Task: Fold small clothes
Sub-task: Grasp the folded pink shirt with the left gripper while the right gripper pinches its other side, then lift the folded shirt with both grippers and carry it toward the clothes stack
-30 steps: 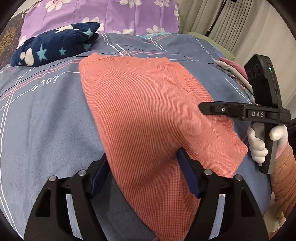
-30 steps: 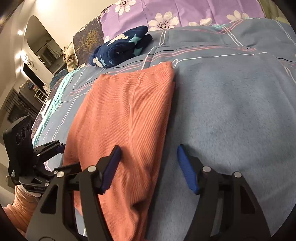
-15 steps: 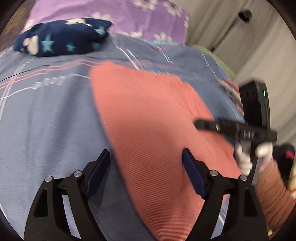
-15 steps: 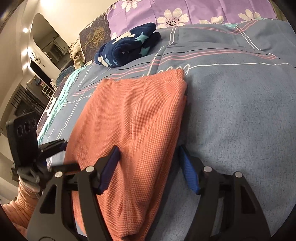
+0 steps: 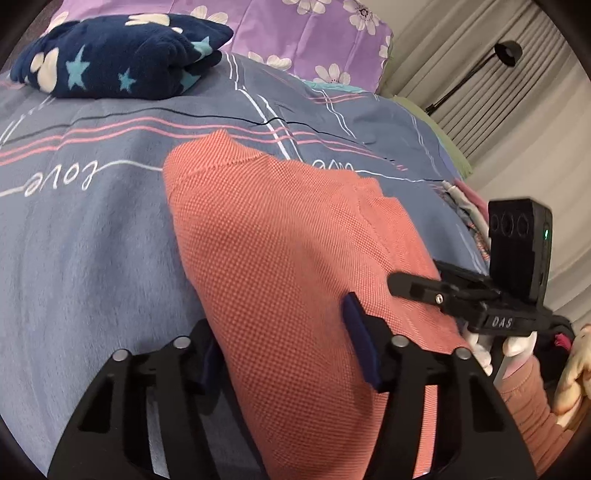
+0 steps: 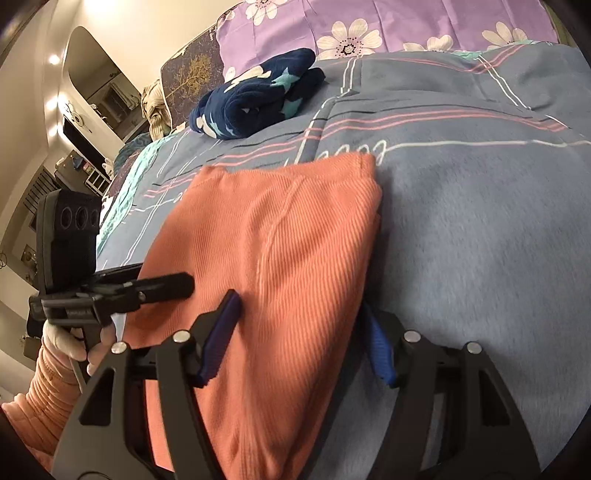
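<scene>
A folded orange knit garment (image 5: 288, 258) lies flat on the blue bed cover and also shows in the right wrist view (image 6: 273, 258). My left gripper (image 5: 284, 343) is open, its jaws straddling the garment's near left edge, one finger over the cloth and one beside it. My right gripper (image 6: 303, 336) is open and straddles the garment's near right edge the same way. Each gripper shows in the other's view: the right one (image 5: 417, 286) and the left one (image 6: 173, 286) both reach over the garment's near end.
A folded navy star-print fleece garment (image 5: 118, 62) lies at the back near the purple flowered pillow (image 5: 306, 33). The blue cover (image 6: 480, 229) spreads on both sides. A pile of other clothes (image 5: 469, 210) lies at the bed's right edge.
Both grippers have moved forward along the garment and lowered onto its near edges. The garment itself has stayed flat in place.
</scene>
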